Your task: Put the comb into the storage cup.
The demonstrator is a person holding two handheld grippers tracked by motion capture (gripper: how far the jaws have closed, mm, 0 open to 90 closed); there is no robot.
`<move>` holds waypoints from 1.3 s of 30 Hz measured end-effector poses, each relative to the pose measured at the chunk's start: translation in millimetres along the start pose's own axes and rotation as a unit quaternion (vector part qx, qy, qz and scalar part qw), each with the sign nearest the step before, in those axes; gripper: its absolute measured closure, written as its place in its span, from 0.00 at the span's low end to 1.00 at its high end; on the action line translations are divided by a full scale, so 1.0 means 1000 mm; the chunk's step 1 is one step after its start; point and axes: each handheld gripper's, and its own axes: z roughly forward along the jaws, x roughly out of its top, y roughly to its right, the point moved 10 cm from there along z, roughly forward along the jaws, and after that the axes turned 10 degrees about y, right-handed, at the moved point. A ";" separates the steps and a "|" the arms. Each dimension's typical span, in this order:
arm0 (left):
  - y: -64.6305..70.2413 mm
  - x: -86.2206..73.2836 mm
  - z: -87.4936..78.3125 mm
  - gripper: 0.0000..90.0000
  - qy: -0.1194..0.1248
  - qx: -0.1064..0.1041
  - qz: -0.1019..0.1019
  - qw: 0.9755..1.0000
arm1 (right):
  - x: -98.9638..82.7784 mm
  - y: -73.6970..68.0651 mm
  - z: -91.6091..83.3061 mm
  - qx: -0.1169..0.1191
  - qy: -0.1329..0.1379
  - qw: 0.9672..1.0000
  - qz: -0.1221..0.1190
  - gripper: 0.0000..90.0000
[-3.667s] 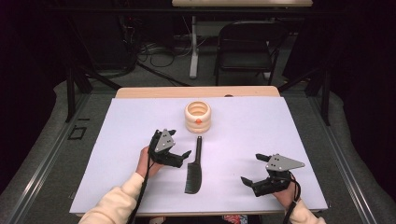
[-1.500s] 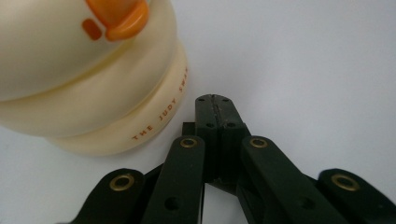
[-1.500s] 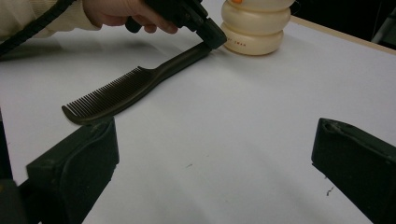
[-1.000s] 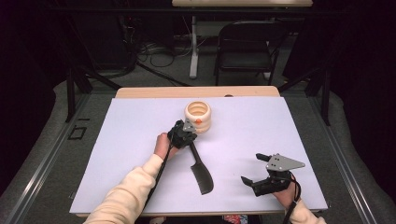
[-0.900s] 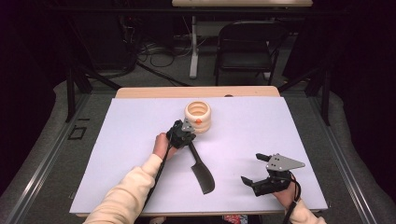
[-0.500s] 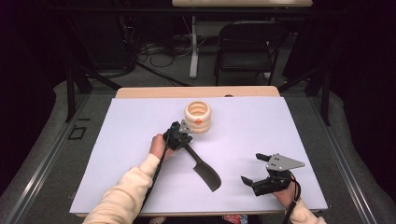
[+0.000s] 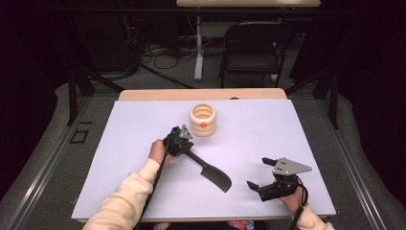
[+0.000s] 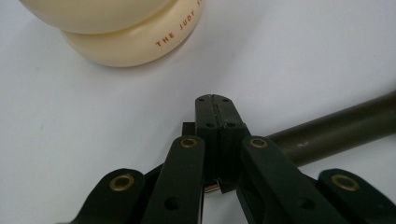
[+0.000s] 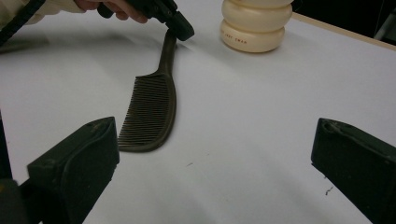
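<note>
Clearly the dark comb (image 7: 211, 171) lay flat on the white table cover (image 7: 119, 158), its toothed end toward the person and its handle running up under the left gripper (image 7: 178, 142), just short of the cream ridged cup (image 7: 203, 120). It looked light, stiff and thin, likely slick plastic, so the rounded handle was the better place to take it than the fine teeth. That gripper's jaws stood pressed together at the handle's end; whether they pinched the handle or merely touched it was hard to make out, since the linkage covered the contact in the left gripper view. Off to the side, the right gripper (image 7: 261, 173) rested wide open with nothing between its jaws.
</note>
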 end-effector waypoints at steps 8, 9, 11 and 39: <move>0.006 -0.006 -0.006 1.00 -0.016 -0.010 0.002 1.000 | 0.000 0.000 0.000 0.000 -0.001 1.000 0.000 0.01; 0.007 -0.007 -0.006 1.00 -0.018 -0.011 0.001 1.000 | 0.000 0.000 0.000 0.000 -0.001 1.000 -0.001 0.01; 0.008 -0.008 -0.008 1.00 -0.019 -0.012 0.001 1.000 | 0.000 0.000 0.000 0.001 -0.002 1.000 -0.001 0.01; 0.028 -0.020 -0.023 1.00 -0.044 -0.038 0.001 0.998 | -0.001 0.000 0.001 0.001 -0.004 1.000 0.000 0.01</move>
